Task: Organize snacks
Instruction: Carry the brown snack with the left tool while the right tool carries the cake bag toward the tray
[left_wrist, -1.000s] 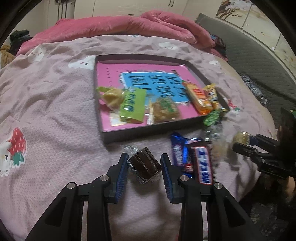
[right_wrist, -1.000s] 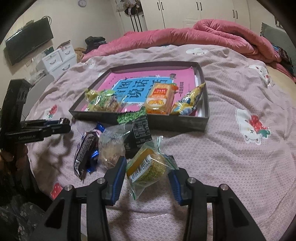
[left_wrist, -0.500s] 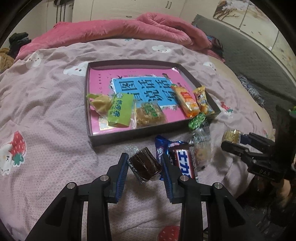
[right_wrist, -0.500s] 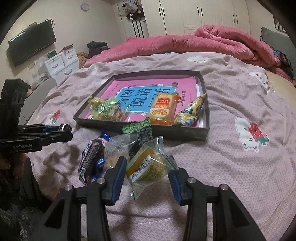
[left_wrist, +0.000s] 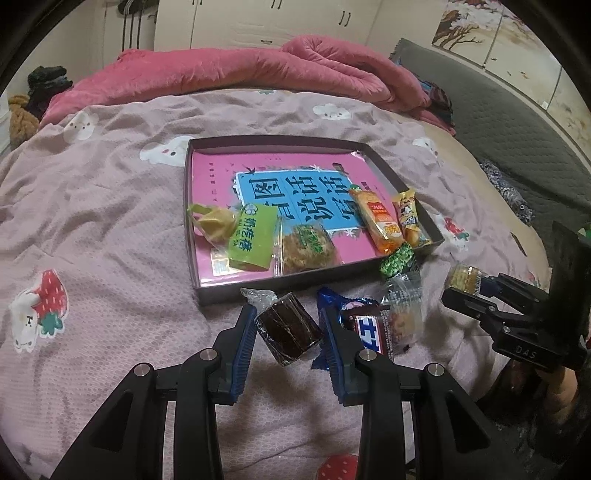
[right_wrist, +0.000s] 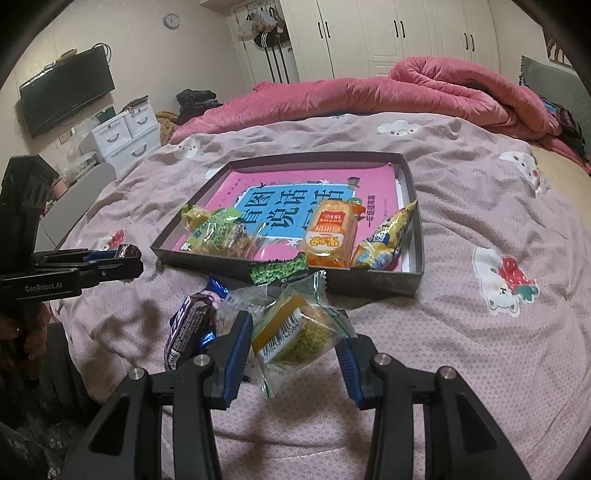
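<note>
Above the bedspread (left_wrist: 110, 295), left tool (left_wrist: 288, 328) clenching brown cake (left_wrist: 288, 330), right tool (right_wrist: 295, 338) yellow cake (right_wrist: 299, 332).

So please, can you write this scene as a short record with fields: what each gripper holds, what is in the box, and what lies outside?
left gripper: shut on dark brown snack
right gripper: shut on yellow-green snack
box: on the bed, five snack packets on a pink book
outside the box: blue chocolate bar, clear packet, green packet
</note>
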